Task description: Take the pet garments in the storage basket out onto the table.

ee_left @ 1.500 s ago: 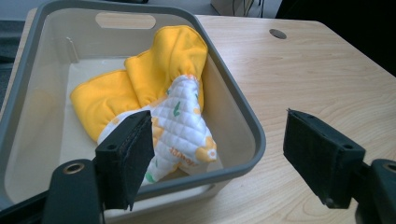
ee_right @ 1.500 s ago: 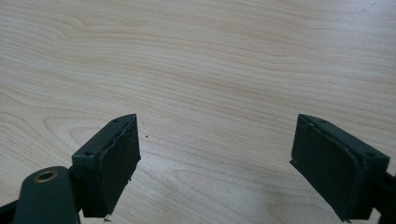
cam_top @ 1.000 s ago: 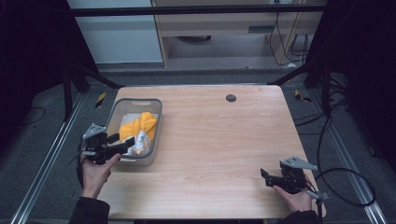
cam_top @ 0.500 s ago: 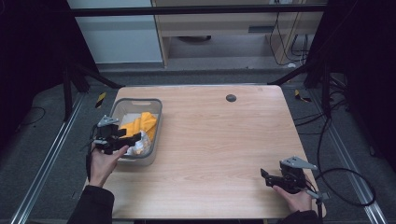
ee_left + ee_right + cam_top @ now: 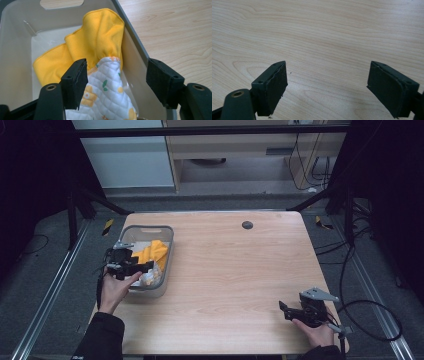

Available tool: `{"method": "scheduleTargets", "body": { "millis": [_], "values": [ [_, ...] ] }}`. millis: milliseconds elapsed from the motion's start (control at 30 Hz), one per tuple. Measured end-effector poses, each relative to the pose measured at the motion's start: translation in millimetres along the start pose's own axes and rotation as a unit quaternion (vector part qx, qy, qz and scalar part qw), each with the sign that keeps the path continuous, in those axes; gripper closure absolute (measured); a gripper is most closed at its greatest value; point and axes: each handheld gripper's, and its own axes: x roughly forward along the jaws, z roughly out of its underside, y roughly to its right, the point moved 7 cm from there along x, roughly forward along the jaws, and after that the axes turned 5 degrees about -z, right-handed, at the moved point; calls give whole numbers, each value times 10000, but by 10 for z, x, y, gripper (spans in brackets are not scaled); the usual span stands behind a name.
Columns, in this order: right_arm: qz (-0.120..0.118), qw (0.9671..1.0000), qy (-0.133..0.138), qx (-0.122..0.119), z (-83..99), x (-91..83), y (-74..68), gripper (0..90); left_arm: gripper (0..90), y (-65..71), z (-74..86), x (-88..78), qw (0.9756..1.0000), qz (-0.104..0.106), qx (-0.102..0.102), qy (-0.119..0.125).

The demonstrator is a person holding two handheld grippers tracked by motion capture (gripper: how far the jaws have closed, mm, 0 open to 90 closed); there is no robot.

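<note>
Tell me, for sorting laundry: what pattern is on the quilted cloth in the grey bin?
White quilted cloth with yellow and green prints, clearest in the left gripper view.

Even light is falling on the desk while the surroundings are staying dark (high view soft, slightly grainy); both close views are looking sharp.

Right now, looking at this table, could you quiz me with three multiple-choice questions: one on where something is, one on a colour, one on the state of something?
1. Where does the grey bin stand on the table?
A. its left side
B. its middle
C. its right edge

2. What colour is the plain cloth in the bin?
A. blue
B. yellow
C. red

3. How do the right gripper jaws stand?
A. clamped on cloth
B. shut empty
C. open, with nothing between them

Answers: 1 A, the high view shows the bin at the left. 2 B, the left gripper view shows yellow fabric. 3 C, bare wood shows between the jaws.
</note>
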Motion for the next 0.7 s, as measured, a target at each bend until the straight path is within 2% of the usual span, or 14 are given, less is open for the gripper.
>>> {"method": "scheduleTargets", "body": {
  "millis": [700],
  "values": [
    [-41, 10000, -53, -6, 9, 15, -9, 160, 385, -8, -15, 179, 9986, -130, 148, -482]
  ]
}}
